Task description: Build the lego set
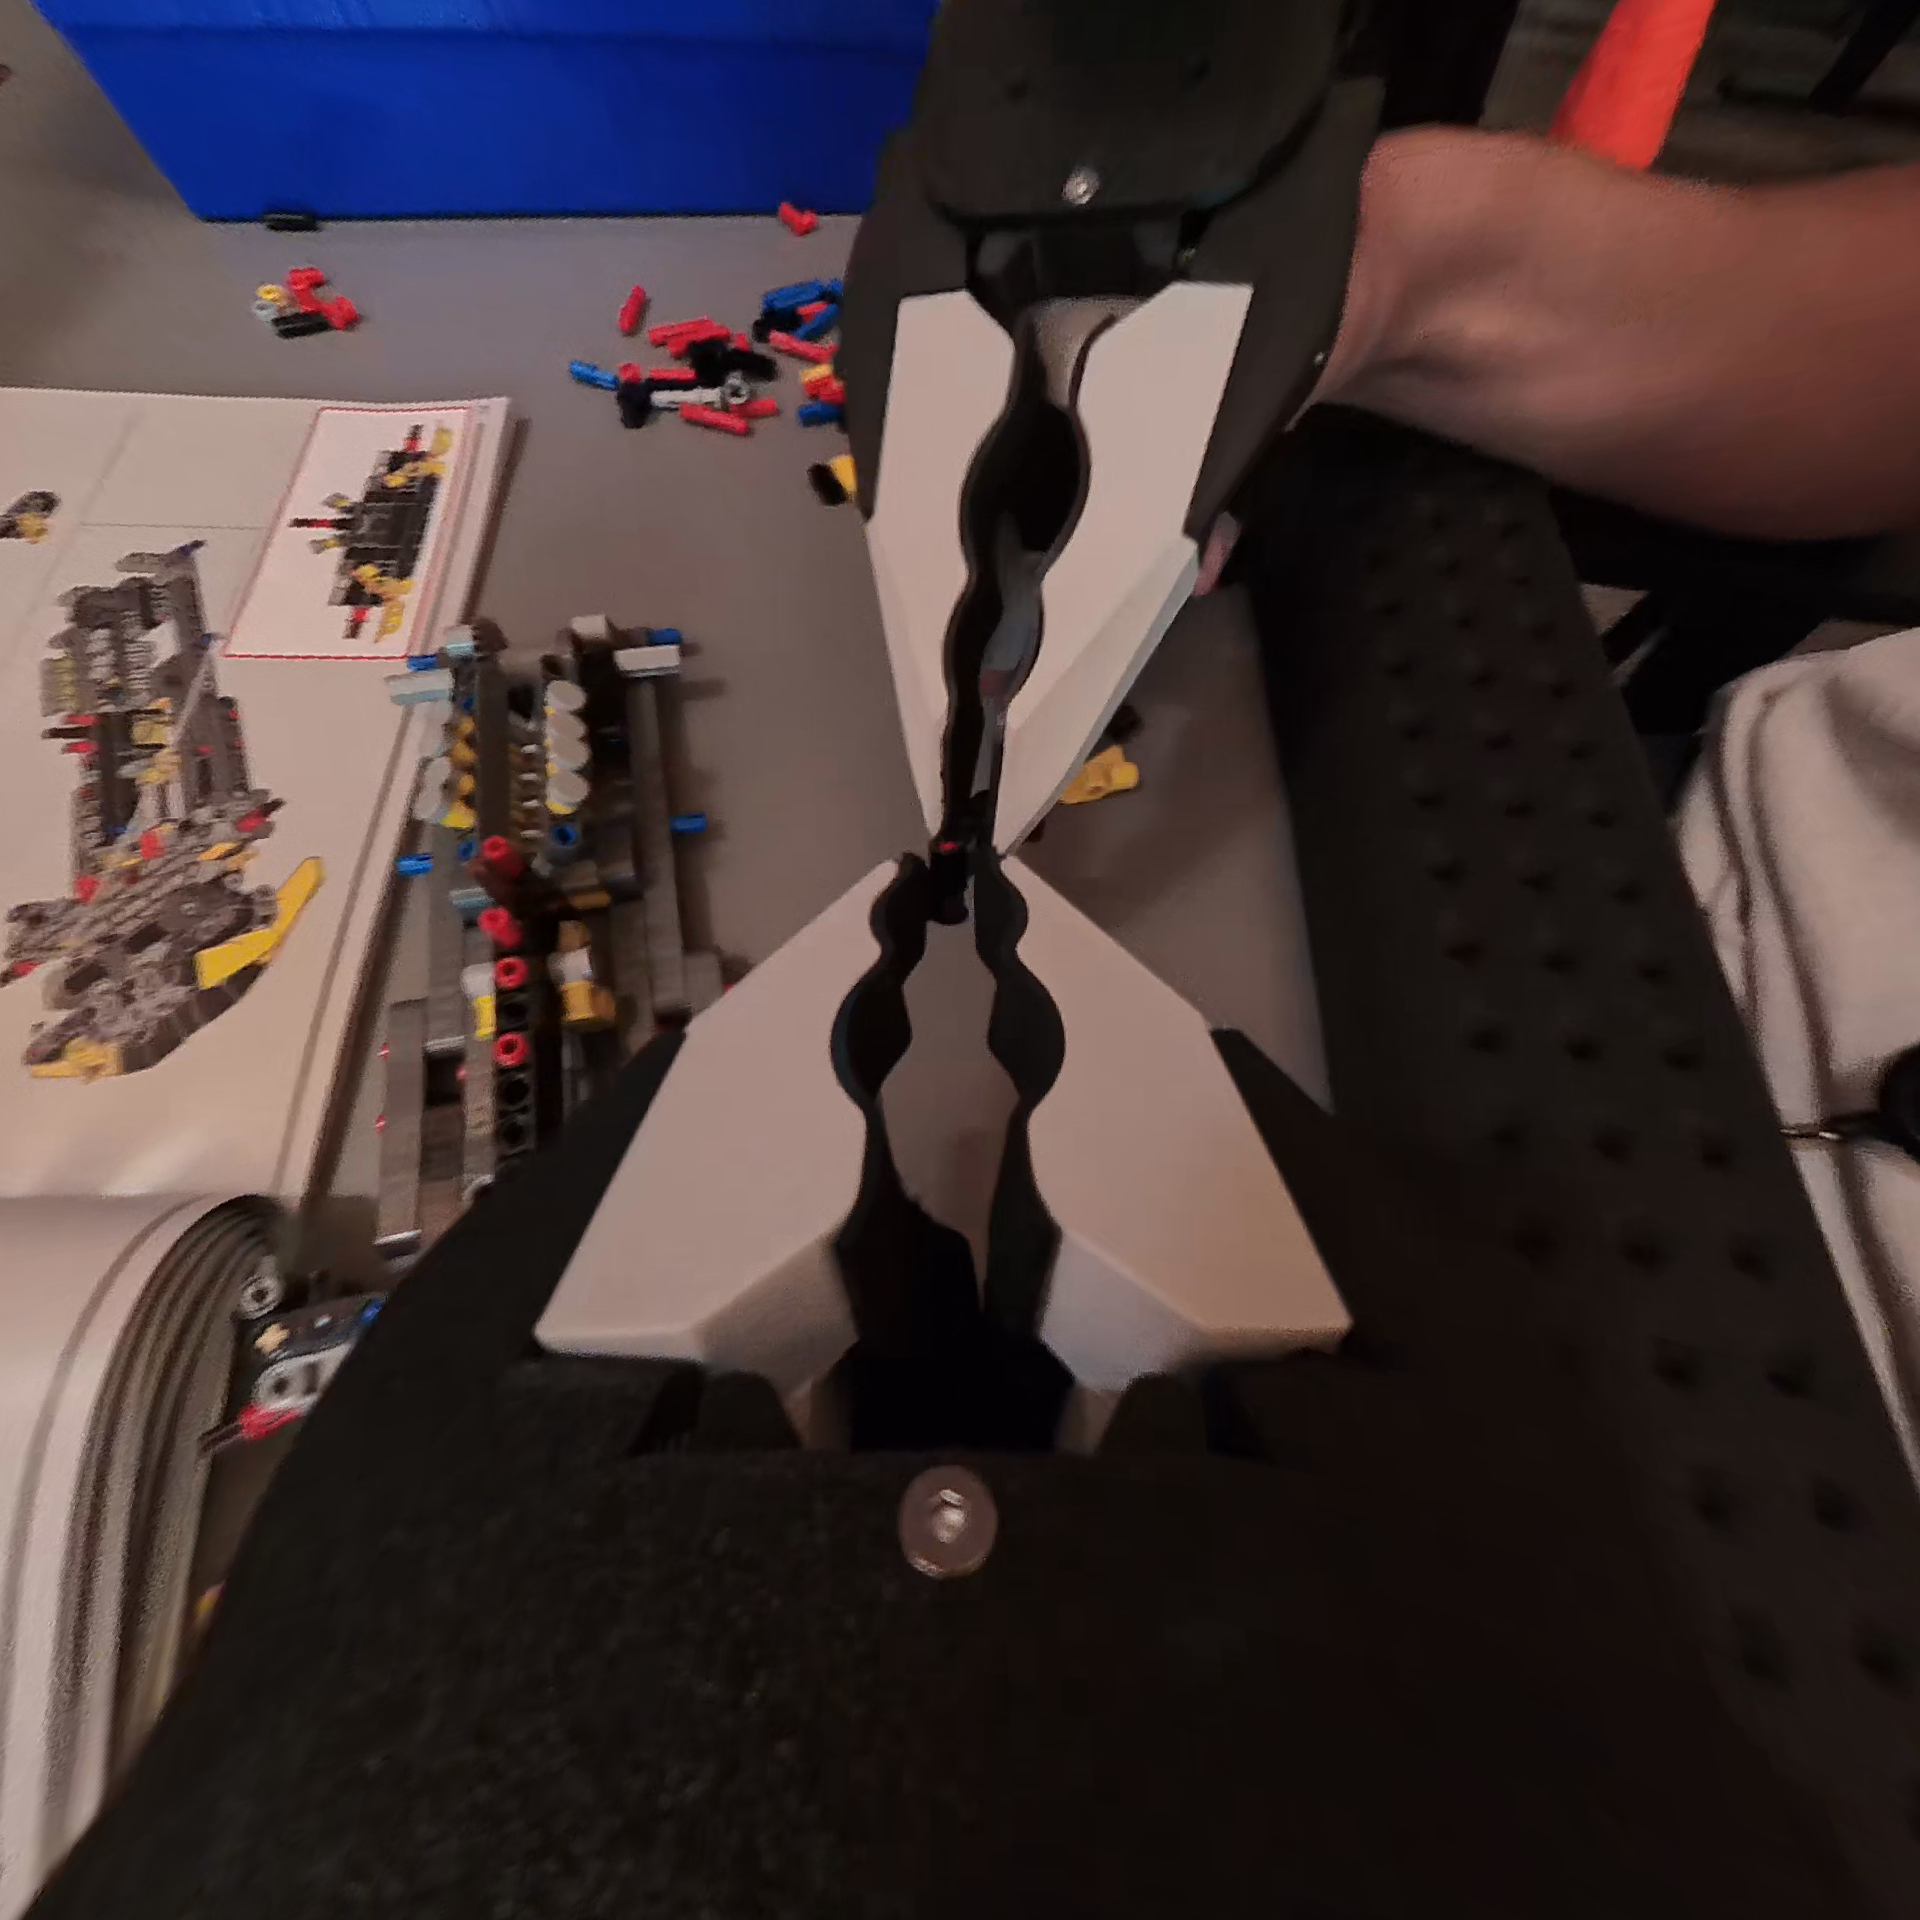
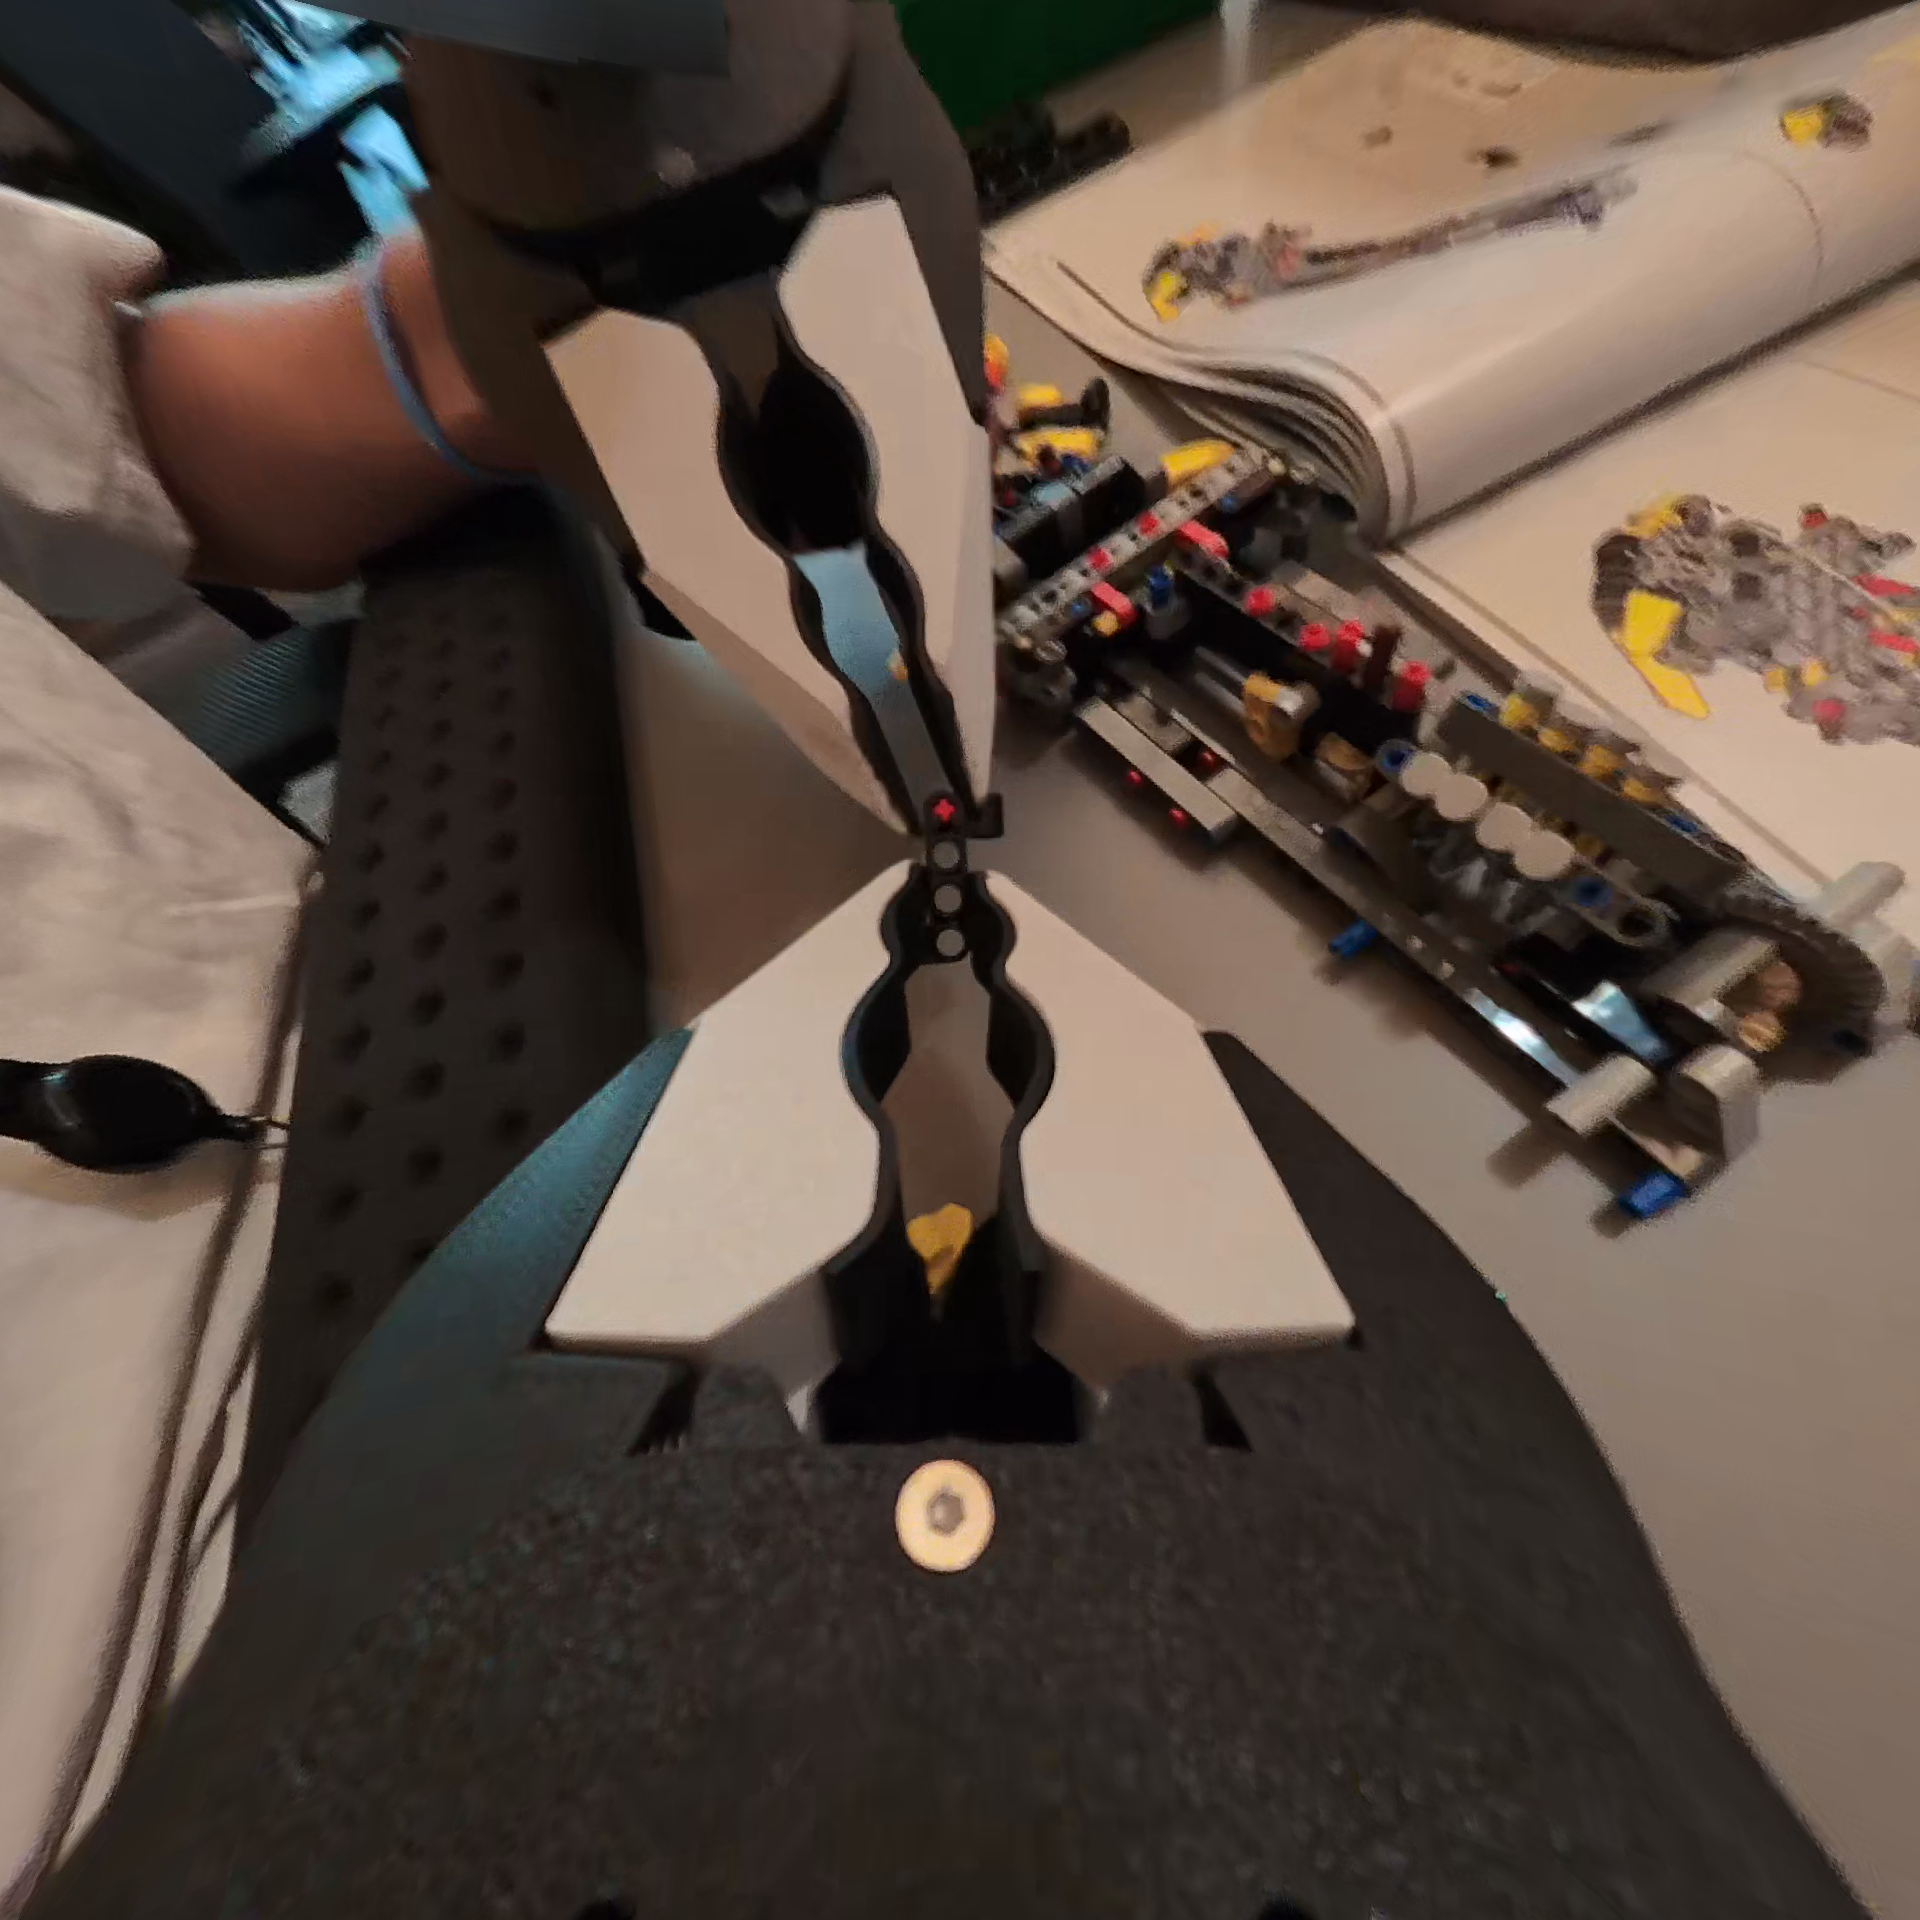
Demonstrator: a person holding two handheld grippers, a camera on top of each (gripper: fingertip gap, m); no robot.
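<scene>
Near: right gripper (image 2: 949, 914), white wedge fingers with black wavy pads, closed almost fully on the near end of a short black perforated lego beam (image 2: 948, 883); three round holes showed between the pads. Left gripper (image 2: 961, 816), of the same build, met it tip to tip from the far side, pinched tight on the beam's far end, where a small red pin (image 2: 943, 808) sat in the last hole. In the left wrist view the same black piece (image 1: 951, 883) appeared only as a dark sliver between the two sets of tips, so the left grip there could not be read in detail. The piece was held clear above the grey tabletop (image 2: 1558, 1403).

Middle distance, right in the right wrist view: long grey-and-black partly built lego chassis (image 2: 1403, 790), studded with red, blue and yellow connectors, lying flat on the table beside an open white instruction booklet (image 2: 1558, 343).

Far, in the left wrist view: scatter of loose red, blue and black lego pins (image 1: 717, 364), and beyond it a blue bin (image 1: 468, 104).

Step in hand, as judged: seating or adjusting the red pin in the beam, a small sub-assembly. Next move would call for steady opposed pressure along the beam, then carrying it to the chassis.
</scene>
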